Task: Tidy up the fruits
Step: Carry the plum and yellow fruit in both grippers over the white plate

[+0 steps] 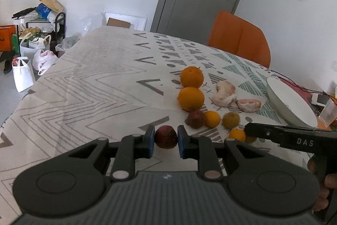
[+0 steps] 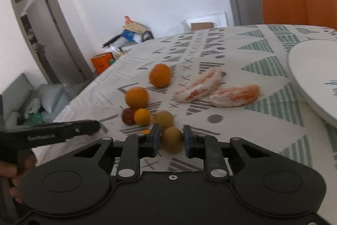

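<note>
On the patterned tablecloth (image 1: 94,88) lies a row of fruit. My left gripper (image 1: 166,130) is shut on a dark red round fruit (image 1: 166,137), which sits between its blue pads. My right gripper (image 2: 171,130) is shut on a yellow-brown round fruit (image 2: 171,140). Beyond them are two large oranges (image 1: 192,77) (image 1: 190,99), a second dark red fruit (image 1: 195,119), a small orange (image 1: 212,119), a yellow-green fruit (image 1: 231,120) and another small orange (image 1: 237,134). Two peeled pomelo pieces (image 2: 199,84) (image 2: 236,96) lie to the right.
A white plate (image 2: 311,77) sits on the table at the right, with a clear cup (image 1: 327,113) and cables behind it. An orange chair (image 1: 238,39) stands at the far side. Bags and shelves are on the floor past the left table edge.
</note>
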`<state>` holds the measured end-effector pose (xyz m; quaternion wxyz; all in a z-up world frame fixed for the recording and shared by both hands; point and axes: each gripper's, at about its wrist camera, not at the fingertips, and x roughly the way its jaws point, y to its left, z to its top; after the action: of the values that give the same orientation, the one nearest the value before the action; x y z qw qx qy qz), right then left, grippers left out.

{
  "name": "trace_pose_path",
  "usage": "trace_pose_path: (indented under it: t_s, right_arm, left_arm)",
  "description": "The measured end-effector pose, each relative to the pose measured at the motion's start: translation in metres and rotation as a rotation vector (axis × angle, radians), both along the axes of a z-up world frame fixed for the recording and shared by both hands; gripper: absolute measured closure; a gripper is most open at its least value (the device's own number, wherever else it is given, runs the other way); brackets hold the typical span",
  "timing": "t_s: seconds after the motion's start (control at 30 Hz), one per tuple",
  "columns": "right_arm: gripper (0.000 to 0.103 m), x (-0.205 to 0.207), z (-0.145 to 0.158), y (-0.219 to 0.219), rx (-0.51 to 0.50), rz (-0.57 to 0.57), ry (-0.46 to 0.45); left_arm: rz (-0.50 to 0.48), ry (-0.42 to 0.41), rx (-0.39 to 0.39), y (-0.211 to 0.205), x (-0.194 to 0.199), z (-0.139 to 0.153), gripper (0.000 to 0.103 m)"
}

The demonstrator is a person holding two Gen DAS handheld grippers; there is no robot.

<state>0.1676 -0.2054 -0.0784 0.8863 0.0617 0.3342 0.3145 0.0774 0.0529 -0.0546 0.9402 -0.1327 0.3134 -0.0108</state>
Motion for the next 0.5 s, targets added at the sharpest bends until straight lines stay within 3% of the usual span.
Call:
trace_pose_path:
  t_s: [0.5]
  right_arm:
    - [0.082, -0.006, 0.002, -0.044, 0.07, -0.085, -0.028]
  left_arm:
    - [-0.046, -0.035, 0.038, -0.026, 0.012, 0.015, 0.082]
